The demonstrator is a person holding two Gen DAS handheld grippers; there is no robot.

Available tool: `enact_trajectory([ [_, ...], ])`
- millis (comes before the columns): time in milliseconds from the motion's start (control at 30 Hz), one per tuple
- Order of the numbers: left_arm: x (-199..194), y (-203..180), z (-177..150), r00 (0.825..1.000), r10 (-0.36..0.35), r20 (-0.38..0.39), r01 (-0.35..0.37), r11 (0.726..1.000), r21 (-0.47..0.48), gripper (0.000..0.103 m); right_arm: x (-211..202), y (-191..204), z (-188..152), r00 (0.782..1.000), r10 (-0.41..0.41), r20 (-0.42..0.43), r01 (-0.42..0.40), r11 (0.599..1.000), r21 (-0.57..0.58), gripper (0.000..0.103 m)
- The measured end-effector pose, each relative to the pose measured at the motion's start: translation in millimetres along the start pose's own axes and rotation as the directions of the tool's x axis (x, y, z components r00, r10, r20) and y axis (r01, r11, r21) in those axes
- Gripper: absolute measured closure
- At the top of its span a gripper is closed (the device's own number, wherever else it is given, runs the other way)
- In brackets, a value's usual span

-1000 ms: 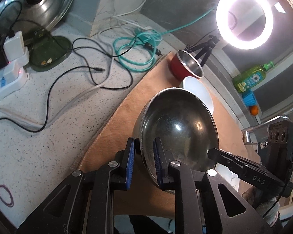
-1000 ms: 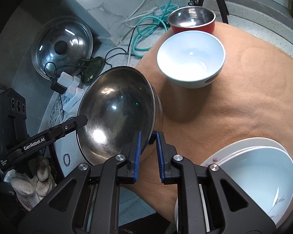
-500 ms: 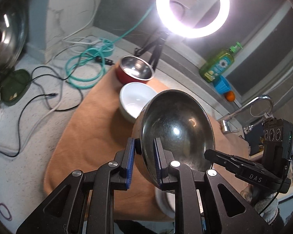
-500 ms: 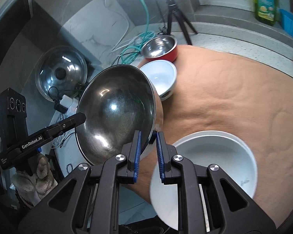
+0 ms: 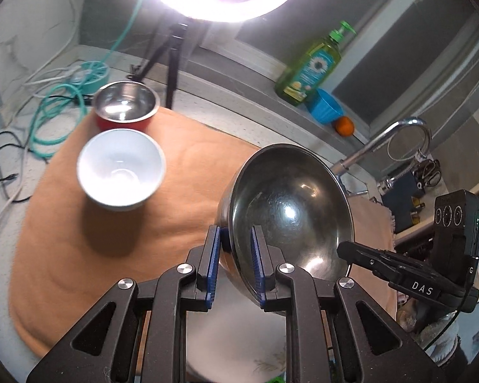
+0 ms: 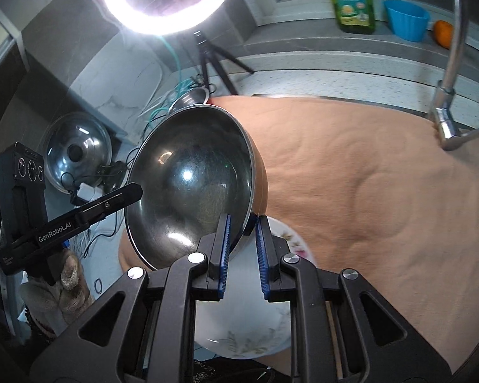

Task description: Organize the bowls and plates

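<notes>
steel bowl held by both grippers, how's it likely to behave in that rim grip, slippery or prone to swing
The steel bowl looks polished, so it could slip in the left gripper and right gripper, which pinch only its thin rim. It looks rigid, unlikely to flex. It hangs tilted, so it may pivot if either grip loosens.

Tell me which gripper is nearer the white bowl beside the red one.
Left. The left gripper clamps the steel bowl's rim on the side facing the white bowl; the right gripper clamps the opposite rim, farther off. Neither touches it.
</notes>
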State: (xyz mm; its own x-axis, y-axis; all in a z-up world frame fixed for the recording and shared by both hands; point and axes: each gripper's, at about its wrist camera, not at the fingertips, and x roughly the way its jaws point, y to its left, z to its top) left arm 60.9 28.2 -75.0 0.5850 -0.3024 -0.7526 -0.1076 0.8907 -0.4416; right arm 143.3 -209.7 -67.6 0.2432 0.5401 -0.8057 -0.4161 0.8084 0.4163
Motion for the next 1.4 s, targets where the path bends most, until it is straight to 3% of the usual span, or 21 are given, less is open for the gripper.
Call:
enact_trajectory([
  [433, 75, -69, -4, 0.992, -0.030, -0.122, 0.040, 0.996, 0.084, 0.086, -22, -96, -13, 0.997, -0.081, -0.006, 0.082, 0.991, 0.103, 0.087],
  [667, 103, -85, -8, 0.984, -0.020, -0.176, 0.038, 0.994, 0.101, 0.086, -14, -130, -20, 0.994, -0.103, -0.028, 0.106, 0.982, 0.154, 0.087],
  [1400, 131, -83, -17, 0.966, 0.002, -0.260, 0.025, 0.995, 0.100, 0.086, 6, -154, -24, 0.992, -0.109, -0.061, 0.119, 0.977, 0.175, 0.088],
])
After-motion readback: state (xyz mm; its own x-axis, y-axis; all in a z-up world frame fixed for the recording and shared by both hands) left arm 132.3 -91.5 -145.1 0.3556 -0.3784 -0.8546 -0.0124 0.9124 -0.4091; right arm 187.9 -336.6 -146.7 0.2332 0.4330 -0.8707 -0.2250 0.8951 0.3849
